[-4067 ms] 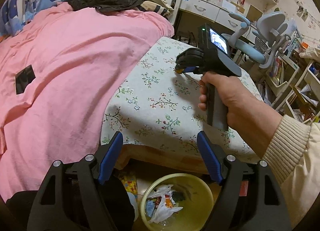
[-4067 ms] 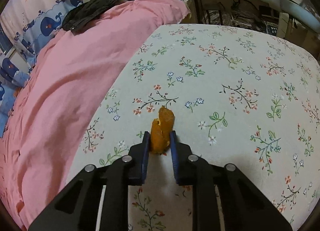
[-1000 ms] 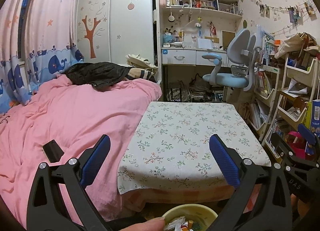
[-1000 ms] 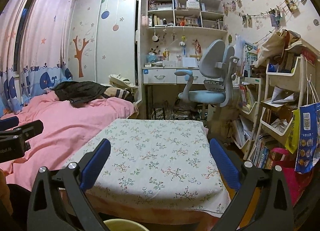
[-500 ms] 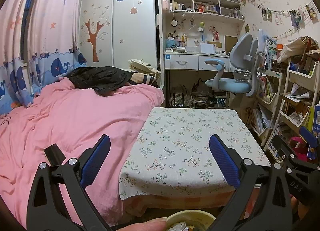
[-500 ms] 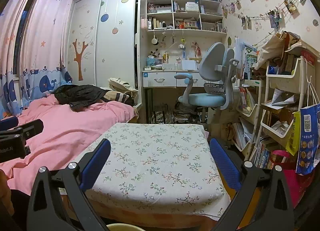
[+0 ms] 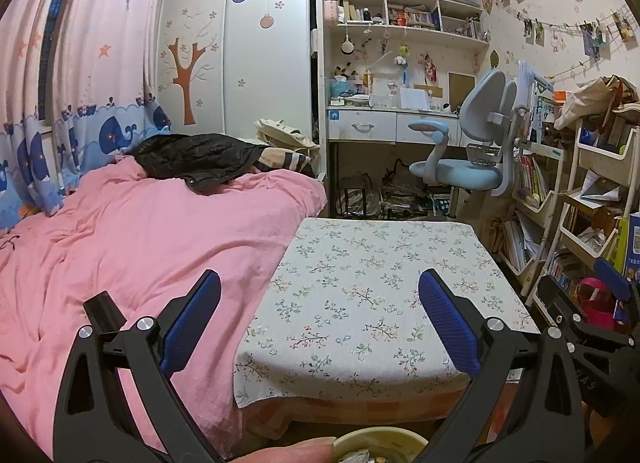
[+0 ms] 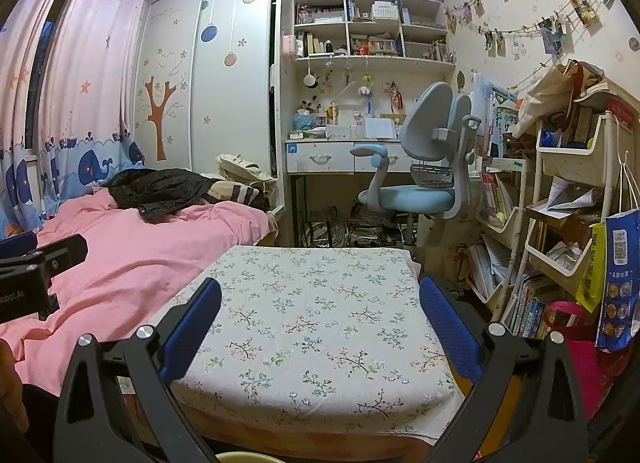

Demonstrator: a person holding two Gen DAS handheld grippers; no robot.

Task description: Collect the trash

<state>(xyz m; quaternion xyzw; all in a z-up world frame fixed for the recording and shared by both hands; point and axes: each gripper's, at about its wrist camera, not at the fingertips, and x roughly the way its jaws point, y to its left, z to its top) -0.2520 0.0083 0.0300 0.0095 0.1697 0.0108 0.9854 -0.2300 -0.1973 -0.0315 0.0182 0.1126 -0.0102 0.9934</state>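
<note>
My left gripper (image 7: 319, 317) is open wide and empty, held back from the low table with the floral cloth (image 7: 380, 291). My right gripper (image 8: 320, 323) is also open wide and empty, facing the same table (image 8: 320, 315). No trash shows on the cloth. The rim of the yellow-green trash bin (image 7: 380, 441) with wrappers inside shows at the bottom of the left wrist view, just below the table's front edge; a sliver of it (image 8: 248, 457) shows in the right wrist view. The right gripper's body (image 7: 592, 327) appears at the right edge of the left wrist view.
A bed with a pink cover (image 7: 132, 247) lies left of the table, a black jacket (image 7: 200, 159) on it. A blue desk chair (image 8: 424, 179), a desk with drawers (image 8: 340, 157) and cluttered shelf racks (image 8: 568, 231) stand behind and right.
Both grippers have drawn back and tilted up slightly since a second ago; the bin slid lower in view. Earlier the right gripper held an orange peel on the table; it is now empty.
</note>
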